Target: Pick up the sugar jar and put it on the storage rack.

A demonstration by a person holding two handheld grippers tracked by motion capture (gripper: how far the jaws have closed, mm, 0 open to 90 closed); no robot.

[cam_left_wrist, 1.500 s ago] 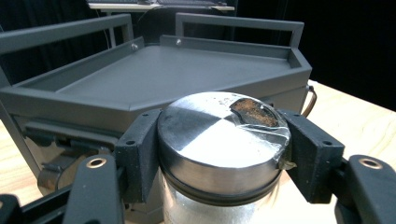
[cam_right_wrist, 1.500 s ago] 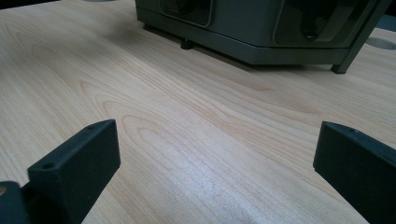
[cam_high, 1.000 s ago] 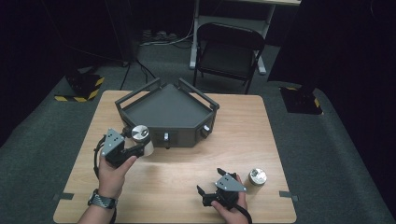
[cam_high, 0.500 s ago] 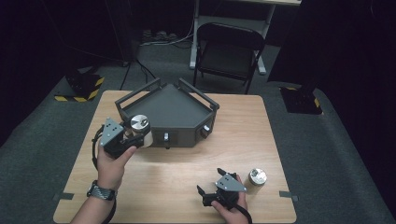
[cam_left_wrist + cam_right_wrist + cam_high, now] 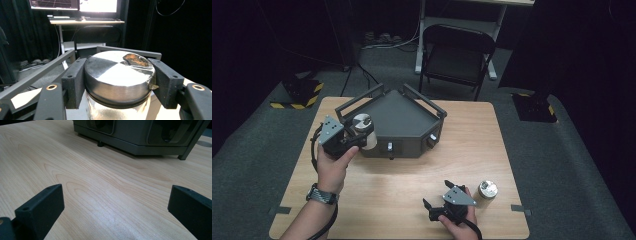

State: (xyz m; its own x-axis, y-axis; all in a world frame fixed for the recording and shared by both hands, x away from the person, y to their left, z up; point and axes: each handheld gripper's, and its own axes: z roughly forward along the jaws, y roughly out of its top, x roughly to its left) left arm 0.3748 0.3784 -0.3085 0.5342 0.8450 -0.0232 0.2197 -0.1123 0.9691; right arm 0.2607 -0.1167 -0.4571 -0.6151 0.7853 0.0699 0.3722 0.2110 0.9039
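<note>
A glass jar with a shiny metal lid point(image 5: 117, 75) sits between the black pads point(image 5: 74, 83) of my left gripper point(image 5: 117, 85), which is shut on it just below the lid. In the high view this jar point(image 5: 362, 124) hangs at the left corner of a dark grey triangular box point(image 5: 404, 120), with the left gripper point(image 5: 356, 136) beside it. A second lidded jar point(image 5: 486, 192) stands on the table at the front right. My right gripper point(image 5: 437, 194) rests just to its left, jaws wide open over bare wood point(image 5: 117, 205).
The grey box has raised bar handles point(image 5: 357, 102) along its sides and knobs point(image 5: 432, 142) on its front face. The wooden table point(image 5: 512, 150) ends close behind the box. A folding chair point(image 5: 457, 55) stands beyond the table.
The left gripper has lifted the jar and carried it away from me, up to the box's left corner. The right gripper and the second jar have stayed put.
</note>
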